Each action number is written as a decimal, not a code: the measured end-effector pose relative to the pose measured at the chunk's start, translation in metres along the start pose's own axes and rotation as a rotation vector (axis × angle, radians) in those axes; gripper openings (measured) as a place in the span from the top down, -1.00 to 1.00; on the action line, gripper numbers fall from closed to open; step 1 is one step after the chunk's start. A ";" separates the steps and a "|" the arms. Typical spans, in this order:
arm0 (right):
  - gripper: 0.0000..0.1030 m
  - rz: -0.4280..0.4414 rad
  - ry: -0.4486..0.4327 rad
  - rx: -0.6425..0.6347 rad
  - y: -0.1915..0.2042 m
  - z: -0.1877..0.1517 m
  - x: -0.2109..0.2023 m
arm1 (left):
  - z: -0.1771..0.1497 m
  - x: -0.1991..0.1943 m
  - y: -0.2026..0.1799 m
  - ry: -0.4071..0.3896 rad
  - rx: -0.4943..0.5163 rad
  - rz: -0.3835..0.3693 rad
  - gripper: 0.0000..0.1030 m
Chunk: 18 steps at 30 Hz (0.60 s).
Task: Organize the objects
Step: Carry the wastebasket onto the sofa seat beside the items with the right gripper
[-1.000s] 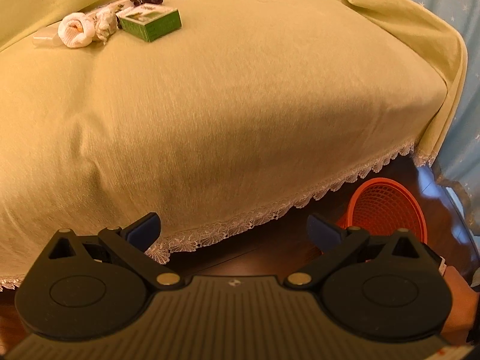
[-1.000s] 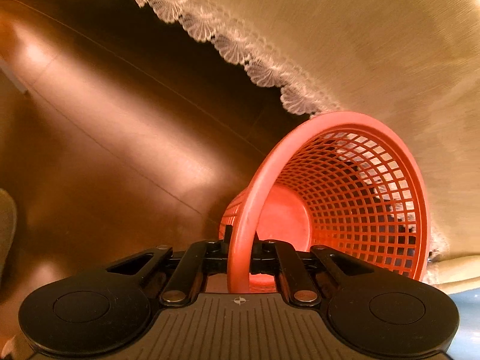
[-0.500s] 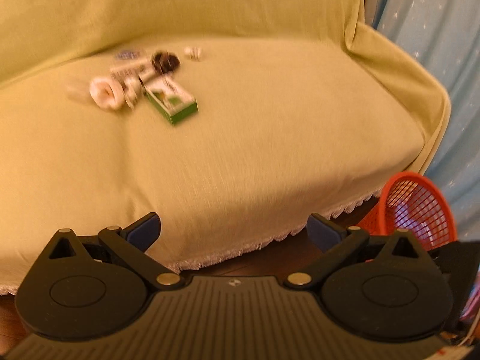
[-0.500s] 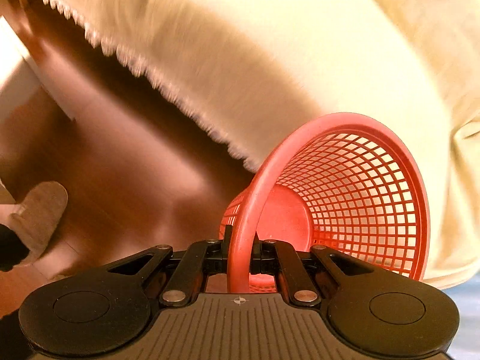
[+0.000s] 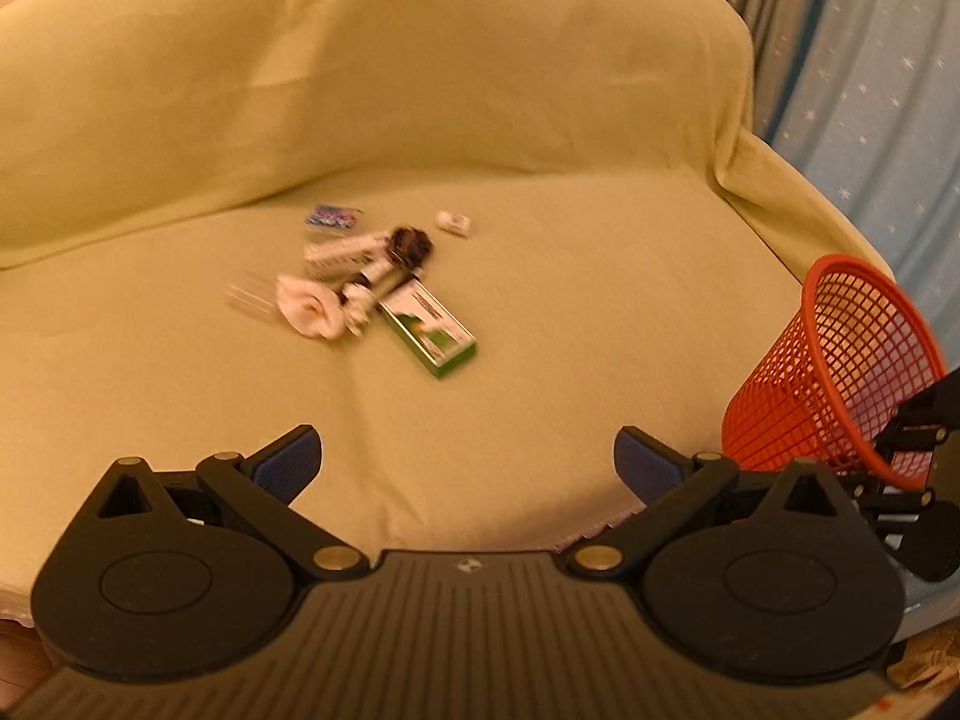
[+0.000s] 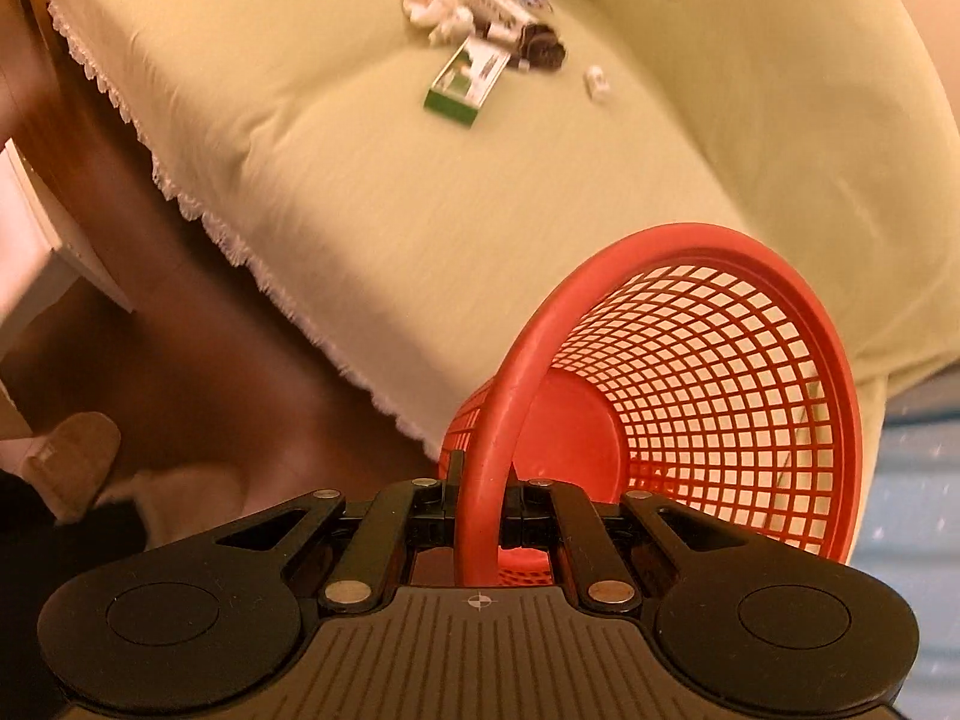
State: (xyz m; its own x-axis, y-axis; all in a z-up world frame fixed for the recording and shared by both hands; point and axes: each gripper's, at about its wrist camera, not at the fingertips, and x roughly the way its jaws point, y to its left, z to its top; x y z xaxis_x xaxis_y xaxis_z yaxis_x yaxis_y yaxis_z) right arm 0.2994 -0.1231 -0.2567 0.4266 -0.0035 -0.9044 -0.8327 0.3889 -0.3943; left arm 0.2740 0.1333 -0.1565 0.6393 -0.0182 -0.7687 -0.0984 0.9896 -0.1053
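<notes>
We read no writing on the green box point(image 5: 433, 333) mid-frame (too blurred). Our right gripper point(image 6: 478, 519) is clamped on the red basket's point(image 6: 708, 372) rim at lower right; our left gripper point(image 5: 468, 468) gapes empty above the sofa point(image 5: 540, 330).

You are in a home living room: a sofa point(image 5: 540, 312) under a yellow-green cover with a lace hem, a starred blue curtain point(image 5: 870, 90) beside it, a dark wooden floor point(image 6: 180, 372), and a slipper point(image 6: 72, 456) lying there.
</notes>
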 end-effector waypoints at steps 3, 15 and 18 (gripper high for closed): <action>0.93 0.003 -0.011 -0.036 -0.014 0.013 0.007 | 0.017 -0.002 0.013 -0.003 -0.016 0.030 -0.98; 0.93 0.033 -0.020 -0.243 -0.090 0.038 0.065 | 0.080 0.039 0.021 0.047 -0.096 0.143 -0.98; 0.93 0.047 -0.002 -0.289 -0.102 0.044 0.083 | 0.085 0.061 0.018 0.077 -0.125 0.149 -0.98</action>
State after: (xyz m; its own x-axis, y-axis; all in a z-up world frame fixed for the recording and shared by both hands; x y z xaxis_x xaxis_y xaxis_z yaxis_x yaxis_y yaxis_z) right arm 0.4349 -0.1221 -0.2845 0.3858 0.0098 -0.9225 -0.9174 0.1100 -0.3824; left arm 0.3763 0.1620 -0.1512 0.5508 0.1119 -0.8271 -0.2849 0.9567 -0.0603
